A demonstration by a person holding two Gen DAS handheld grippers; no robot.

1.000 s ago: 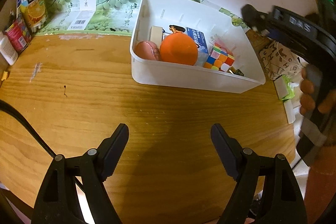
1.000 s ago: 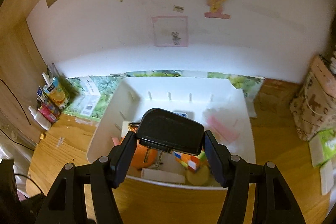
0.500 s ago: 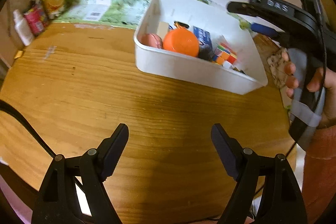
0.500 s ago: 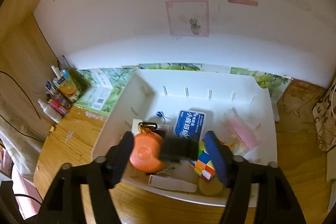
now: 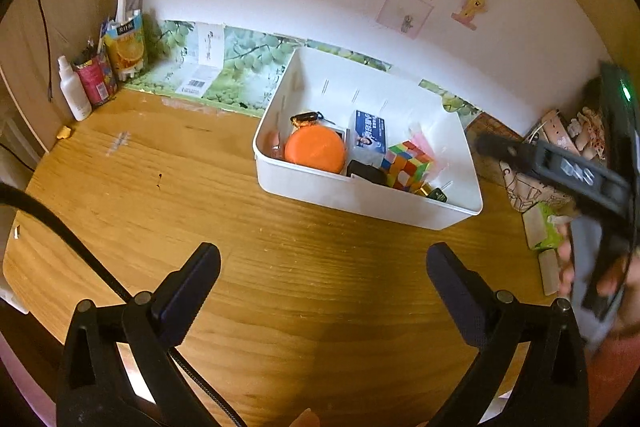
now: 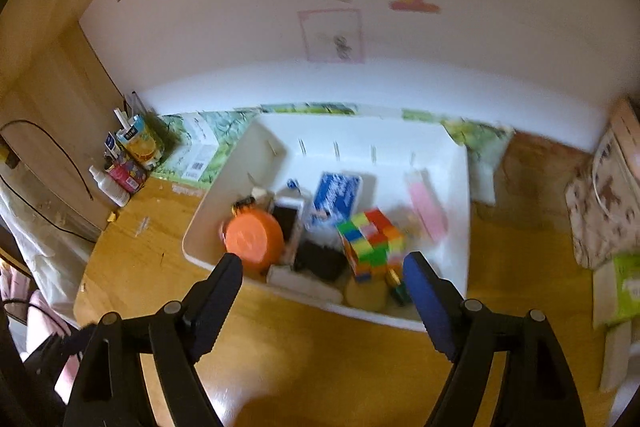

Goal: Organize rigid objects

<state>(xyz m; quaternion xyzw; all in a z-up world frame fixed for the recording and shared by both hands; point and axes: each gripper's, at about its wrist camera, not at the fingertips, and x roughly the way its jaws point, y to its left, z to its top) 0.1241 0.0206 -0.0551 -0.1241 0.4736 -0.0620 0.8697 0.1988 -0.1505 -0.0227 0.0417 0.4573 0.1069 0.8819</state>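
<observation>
A white bin (image 5: 362, 197) (image 6: 460, 179) stands at the back of the wooden table. In it lie an orange round case (image 5: 315, 150) (image 6: 253, 237), a colour cube (image 5: 408, 163) (image 6: 370, 237), a blue box (image 5: 370, 135) (image 6: 338, 195) and a black box (image 5: 366, 172) (image 6: 320, 259). My left gripper (image 5: 322, 277) is open and empty over the bare table in front of the bin. My right gripper (image 6: 322, 281) is open and empty, above the bin's near edge; it also shows at the right of the left wrist view (image 5: 560, 167).
A juice carton (image 5: 126, 45), a red can (image 5: 94, 83) and a white spray bottle (image 5: 74, 93) stand at the back left corner. A green printed sheet (image 5: 224, 67) lies against the wall. A patterned bag (image 6: 604, 203) and green tissue pack (image 6: 624, 287) sit at the right.
My right gripper opened and let go of the black box, which now lies in the bin, then drew back from the bin. My left gripper pulled back and up.
</observation>
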